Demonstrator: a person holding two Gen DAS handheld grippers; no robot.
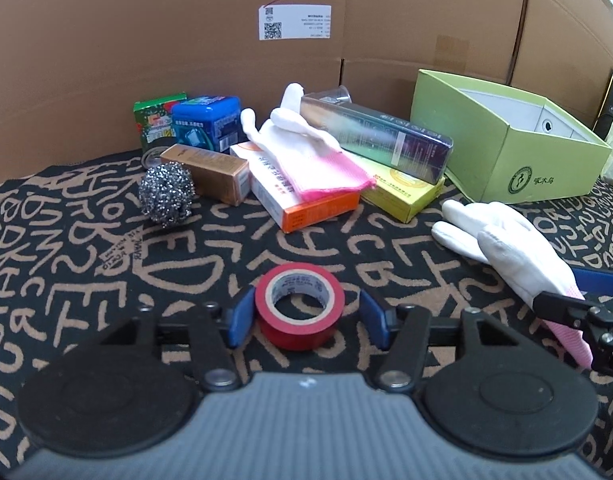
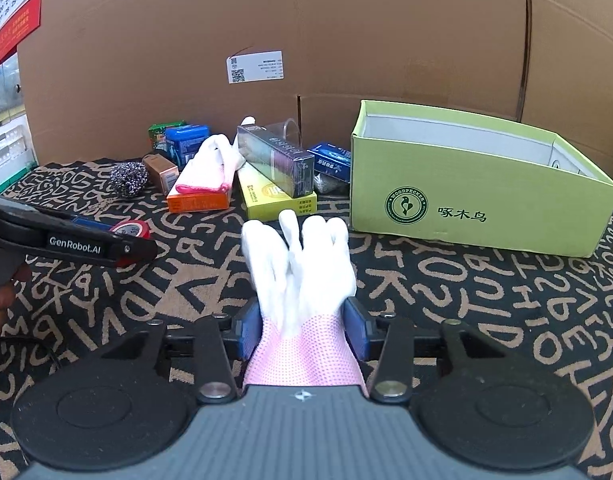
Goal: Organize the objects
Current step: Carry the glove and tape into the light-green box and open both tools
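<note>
Left gripper (image 1: 306, 312) stands released around the red tape roll (image 1: 299, 305) near the patterned mat's (image 1: 106, 240) front edge, while the right gripper (image 2: 304, 330) flanks the white glove's (image 2: 302, 264) pink cuff, grip unclear.

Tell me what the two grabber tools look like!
Each is black and grey: a ribbed grey body, two round black discs, black linkage arms with silver pivots, and blue fingers. The left gripper has "GenRobot.AI" in white letters on its side. The right gripper looks the same from its own camera.
</note>
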